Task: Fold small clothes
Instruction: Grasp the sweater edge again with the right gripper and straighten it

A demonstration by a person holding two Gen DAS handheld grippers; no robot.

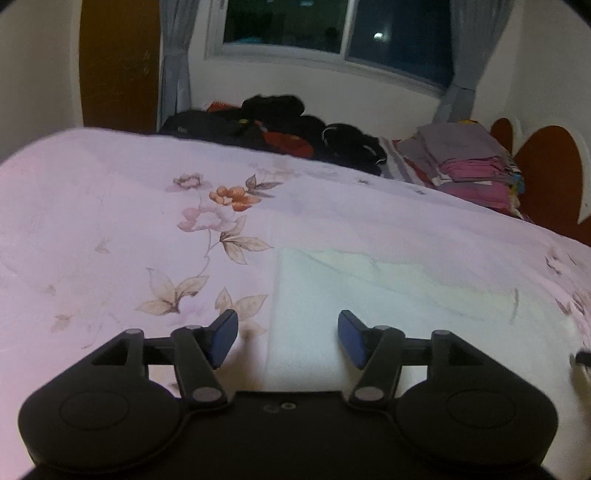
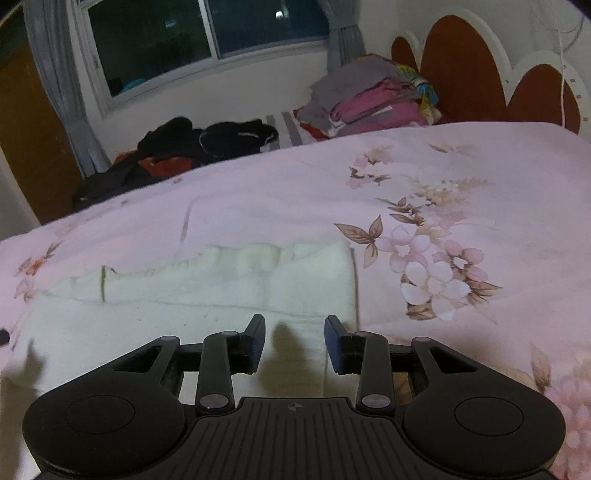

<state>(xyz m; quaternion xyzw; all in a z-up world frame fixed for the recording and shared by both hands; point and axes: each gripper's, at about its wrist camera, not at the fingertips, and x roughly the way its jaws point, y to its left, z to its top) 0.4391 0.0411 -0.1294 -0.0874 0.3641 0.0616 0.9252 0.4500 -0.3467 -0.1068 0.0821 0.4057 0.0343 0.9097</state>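
left gripper released | right gripper released | one white garment, folded | one floral bedspread

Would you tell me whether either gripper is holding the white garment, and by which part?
Nothing is held: the left gripper and right gripper are open above the white garment.

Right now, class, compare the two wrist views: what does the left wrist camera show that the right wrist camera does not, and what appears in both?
Only the left wrist view shows the open left gripper, over the left edge of the white garment, and the orange flower print.

Only the right wrist view shows the open right gripper, over the garment's right end, its ruffled far edge, and the large pink flower cluster.

Both show the floral bedsheet, the dark clothes pile, the folded stack, the window and the headboard.
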